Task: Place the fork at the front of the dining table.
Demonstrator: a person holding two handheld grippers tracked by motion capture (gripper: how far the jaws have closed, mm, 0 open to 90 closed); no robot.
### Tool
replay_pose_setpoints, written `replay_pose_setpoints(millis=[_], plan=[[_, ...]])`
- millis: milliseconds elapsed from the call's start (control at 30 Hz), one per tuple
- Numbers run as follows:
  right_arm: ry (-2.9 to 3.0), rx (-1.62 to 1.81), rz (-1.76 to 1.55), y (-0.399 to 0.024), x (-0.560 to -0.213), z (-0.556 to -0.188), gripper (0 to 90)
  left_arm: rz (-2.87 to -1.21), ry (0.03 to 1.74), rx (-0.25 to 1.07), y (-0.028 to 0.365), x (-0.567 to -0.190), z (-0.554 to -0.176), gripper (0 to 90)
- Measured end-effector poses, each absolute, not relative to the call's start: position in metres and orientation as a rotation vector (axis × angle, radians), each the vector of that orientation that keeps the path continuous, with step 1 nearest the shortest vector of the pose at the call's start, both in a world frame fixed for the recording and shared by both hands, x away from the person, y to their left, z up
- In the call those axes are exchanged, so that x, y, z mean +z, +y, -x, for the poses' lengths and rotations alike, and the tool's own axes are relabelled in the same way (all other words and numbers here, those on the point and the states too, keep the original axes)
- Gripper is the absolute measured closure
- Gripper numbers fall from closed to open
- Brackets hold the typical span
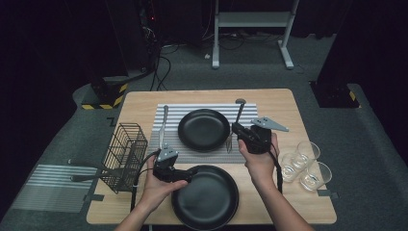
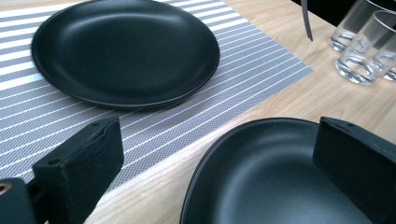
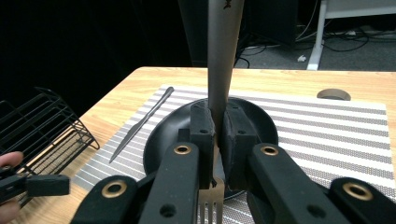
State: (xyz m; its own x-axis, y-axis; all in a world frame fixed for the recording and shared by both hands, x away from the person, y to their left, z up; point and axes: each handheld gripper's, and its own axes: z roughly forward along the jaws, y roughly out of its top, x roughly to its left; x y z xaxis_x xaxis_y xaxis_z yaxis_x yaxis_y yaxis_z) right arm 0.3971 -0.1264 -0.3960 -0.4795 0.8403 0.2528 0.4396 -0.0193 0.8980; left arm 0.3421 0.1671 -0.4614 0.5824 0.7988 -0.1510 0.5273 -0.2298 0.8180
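Observation:
A black plate (image 1: 205,196) lies near the table's front edge. My left gripper (image 1: 190,174) is at its left rim. In the left gripper view the left gripper (image 2: 219,135) is open, its jaws straddling that plate's rim (image 2: 261,177) without pressing on it. A second black plate (image 1: 203,130) sits on the striped placemat (image 1: 168,144). My right gripper (image 1: 235,131) hovers at this plate's right side, shut on a metal fork (image 1: 239,113). In the right gripper view the fork's handle (image 3: 224,70) rises from between the pads of the right gripper (image 3: 217,126), tines (image 3: 210,205) toward the camera.
A knife (image 1: 163,126) lies on the placemat's left part. A black wire basket (image 1: 126,154) stands at the table's left edge. Three drinking glasses (image 1: 303,163) are grouped at the right edge. A round grommet (image 3: 333,94) is set in the far side of the table.

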Motion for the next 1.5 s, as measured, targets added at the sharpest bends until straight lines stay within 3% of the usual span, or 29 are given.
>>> replay_pose_setpoints(millis=[833, 1500], plan=[[1.885, 1.362, -1.44, -0.154, -0.432, -0.411, 84.3, -1.904, 1.152, 0.449, 0.211, -0.49, -0.319, 3.0], [1.894, 1.204, -1.544, -0.171, -0.453, -0.44, 84.2, -1.943, 1.164, 0.463, 0.213, -0.499, -0.32, 5.6]])
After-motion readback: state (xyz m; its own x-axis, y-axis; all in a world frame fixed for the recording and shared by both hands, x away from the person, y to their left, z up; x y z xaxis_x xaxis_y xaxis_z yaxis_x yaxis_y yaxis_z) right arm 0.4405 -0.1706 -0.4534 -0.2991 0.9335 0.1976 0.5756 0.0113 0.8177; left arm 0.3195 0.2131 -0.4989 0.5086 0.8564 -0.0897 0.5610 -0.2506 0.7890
